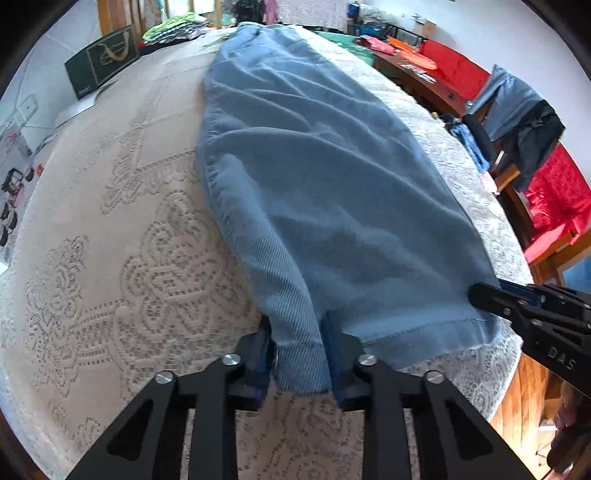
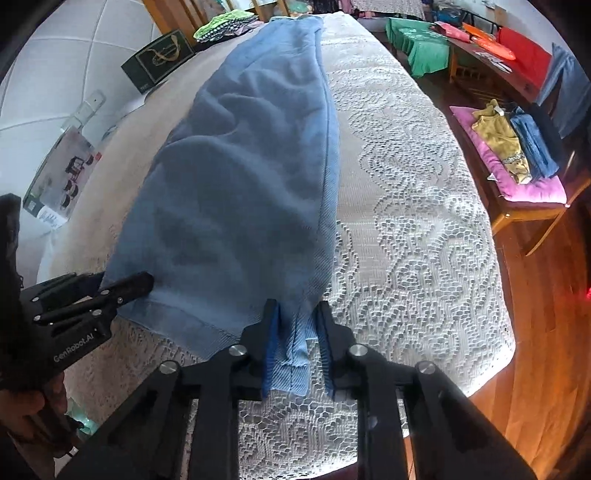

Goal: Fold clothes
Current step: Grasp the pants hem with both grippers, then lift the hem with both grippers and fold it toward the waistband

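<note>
Cream lace tablecloth [image 1: 122, 236] covers table across frame centre. Dark green box with gold emblem [image 1: 101, 61] upper left; folded green-patterned clothes [image 2: 225, 22] behind it at top. Red cushions [image 1: 557, 192] at right edge. Pink cushion [image 2: 532, 188] on wooden chair, right side, bearing yellow and blue garments.

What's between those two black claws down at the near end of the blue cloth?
Only the blue garment's near hem, lying on the lace tablecloth. The left gripper and right gripper each pinch a corner; both wrist views show it.
</note>
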{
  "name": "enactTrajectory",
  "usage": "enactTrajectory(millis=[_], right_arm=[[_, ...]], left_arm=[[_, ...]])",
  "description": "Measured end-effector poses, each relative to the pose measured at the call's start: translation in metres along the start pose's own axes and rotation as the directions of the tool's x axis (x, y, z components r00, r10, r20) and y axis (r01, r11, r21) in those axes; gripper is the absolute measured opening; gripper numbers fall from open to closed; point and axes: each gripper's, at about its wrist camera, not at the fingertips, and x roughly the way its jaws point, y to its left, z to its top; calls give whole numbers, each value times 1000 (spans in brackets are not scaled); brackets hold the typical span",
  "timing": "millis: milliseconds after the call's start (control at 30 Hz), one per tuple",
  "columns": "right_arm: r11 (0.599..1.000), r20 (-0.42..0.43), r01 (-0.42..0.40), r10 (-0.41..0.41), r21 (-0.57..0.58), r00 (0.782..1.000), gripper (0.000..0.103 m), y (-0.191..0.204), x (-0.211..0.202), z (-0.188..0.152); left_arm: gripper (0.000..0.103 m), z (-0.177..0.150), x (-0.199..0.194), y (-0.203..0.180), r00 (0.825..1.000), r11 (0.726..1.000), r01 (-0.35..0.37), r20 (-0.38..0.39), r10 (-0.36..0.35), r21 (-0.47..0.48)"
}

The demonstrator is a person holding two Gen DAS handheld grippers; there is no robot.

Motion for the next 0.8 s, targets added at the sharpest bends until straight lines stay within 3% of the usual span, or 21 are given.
enactTrajectory(millis=[100, 133, 200, 333, 567, 800], right_arm=[[1000, -14, -20, 20, 9, 1000, 15, -4, 1, 2], [999, -22, -30, 30, 11, 999, 13, -5, 2, 3], [998, -40, -62, 63, 25, 997, 10, -6, 2, 6], [976, -29, -186, 190, 109, 981, 10, -15, -14, 21], [945, 63, -318, 314, 72, 947, 9, -22, -57, 79], [921, 70, -379, 385, -89, 920, 9, -38, -63, 159]], left_arm=[[25, 3, 0, 2, 999, 999, 31, -14, -31, -23], [17, 5, 0, 3, 999, 999, 45, -24, -46, -29], [13, 8, -3, 4, 996, 996, 82, -25, -83, -37], [12, 21, -29, 6, 991, 991, 127, 42, -125, -37], [12, 76, -70, 5, 982, 995, 82, 174, -71, -56], [12, 142, -68, -10, 970, 989, 0, 241, 36, -150]])
